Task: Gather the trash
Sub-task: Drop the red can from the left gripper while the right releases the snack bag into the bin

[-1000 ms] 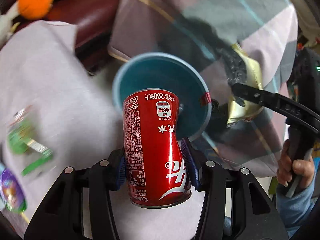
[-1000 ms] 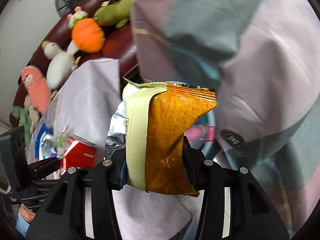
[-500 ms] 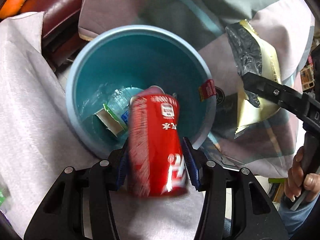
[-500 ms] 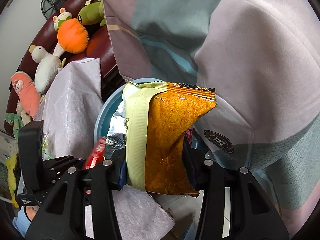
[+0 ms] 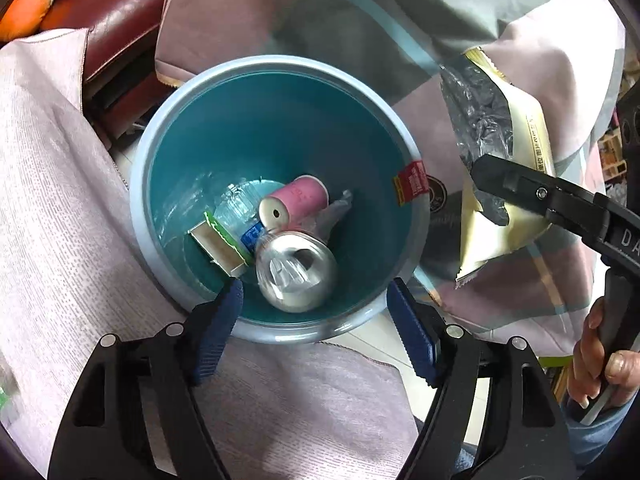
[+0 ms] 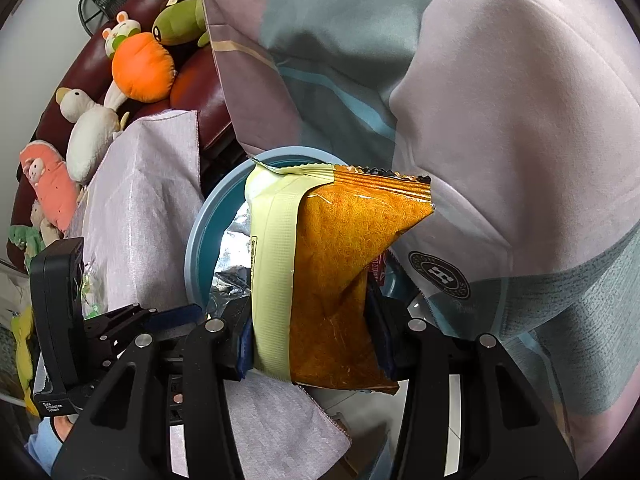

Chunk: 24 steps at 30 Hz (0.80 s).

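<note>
One round teal waste bin (image 5: pixel 276 96) with a pale blue rim stands on the floor between a table under a pale lilac cloth (image 5: pixel 52 208) and a checked blanket (image 5: pixel 360 12) draped over a dark red leather sofa (image 5: pixel 116 16). The left gripper (image 5: pixel 314 298) hangs above the bin's near rim; its jaws have just been opening and now stand wide apart with nothing between them, the blue pads (image 5: pixel 222 320) clear of everything. Directly below, inside the bin, one drink can (image 5: pixel 296 270) shows only its silver end, blurred. Also counted in the bin: one pink cylindrical cup or tube (image 5: pixel 298 202) lying on its side, one clear plastic bottle (image 5: pixel 240 212) with a blue label, one small green-and-cream carton (image 5: pixel 218 246), and one piece of crumpled clear film (image 5: pixel 338 204). One red label (image 5: pixel 412 182) sits on the bin's far inner rim. The right gripper (image 6: pixel 310 346) is clamped on one orange snack bag (image 6: pixel 340 280) with a cream band and foil lining, held upright over the right side of the bin; from the left wrist view the same bag hangs just outside the rim. The person's right hand (image 5: pixel 600 364) grips that tool's handle. Five soft toys are countable on the sofa: one green (image 6: pixel 178 26), one orange carrot (image 6: pixel 142 66), one white duck (image 6: pixel 90 128), one salmon-pink (image 6: pixel 50 188), and one small white rabbit (image 6: pixel 118 36).
</note>
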Tool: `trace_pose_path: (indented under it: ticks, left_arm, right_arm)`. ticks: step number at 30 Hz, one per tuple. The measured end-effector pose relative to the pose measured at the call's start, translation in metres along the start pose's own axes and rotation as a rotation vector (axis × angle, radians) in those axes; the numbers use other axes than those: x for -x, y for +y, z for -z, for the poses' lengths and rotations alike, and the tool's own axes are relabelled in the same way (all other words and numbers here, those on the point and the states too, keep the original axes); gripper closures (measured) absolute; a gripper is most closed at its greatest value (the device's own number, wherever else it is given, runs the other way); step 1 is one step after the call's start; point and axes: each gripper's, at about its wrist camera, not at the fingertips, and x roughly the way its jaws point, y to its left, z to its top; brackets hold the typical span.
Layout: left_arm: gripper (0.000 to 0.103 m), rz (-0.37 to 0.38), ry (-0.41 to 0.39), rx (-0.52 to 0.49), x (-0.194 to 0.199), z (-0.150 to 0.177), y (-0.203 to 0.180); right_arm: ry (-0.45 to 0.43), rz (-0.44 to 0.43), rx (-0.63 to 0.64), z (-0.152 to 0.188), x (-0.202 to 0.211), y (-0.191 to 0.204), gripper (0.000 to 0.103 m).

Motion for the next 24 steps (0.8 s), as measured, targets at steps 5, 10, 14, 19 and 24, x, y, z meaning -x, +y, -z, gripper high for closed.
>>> trace_pose_path:
  ticks: [5,10,14,19,24]
  left_arm:
    - [0.028,0.003,-0.013,0.008,0.007,0.007,0.002]
    - [0.027,0.024,-0.055,0.034,0.029,0.021,0.011]
    - [0.021,0.051,-0.107,0.066,0.054,0.036,0.018]
    - [0.011,0.062,-0.189,0.118,0.087,0.053,0.032]
    - [0.011,0.083,-0.237,0.146,0.107,0.058,0.047]
  right_arm:
    - [0.000,0.006,0.010,0.001,0.002,0.004,0.059]
    - [0.015,0.007,0.035,0.000,-0.002,0.015,0.059]
    - [0.035,0.002,0.055,-0.002,-0.009,0.025,0.057]
    - [0.056,-0.005,0.070,-0.004,-0.018,0.041,0.046]
    - [0.051,0.003,0.072,-0.004,-0.016,0.054,0.033]
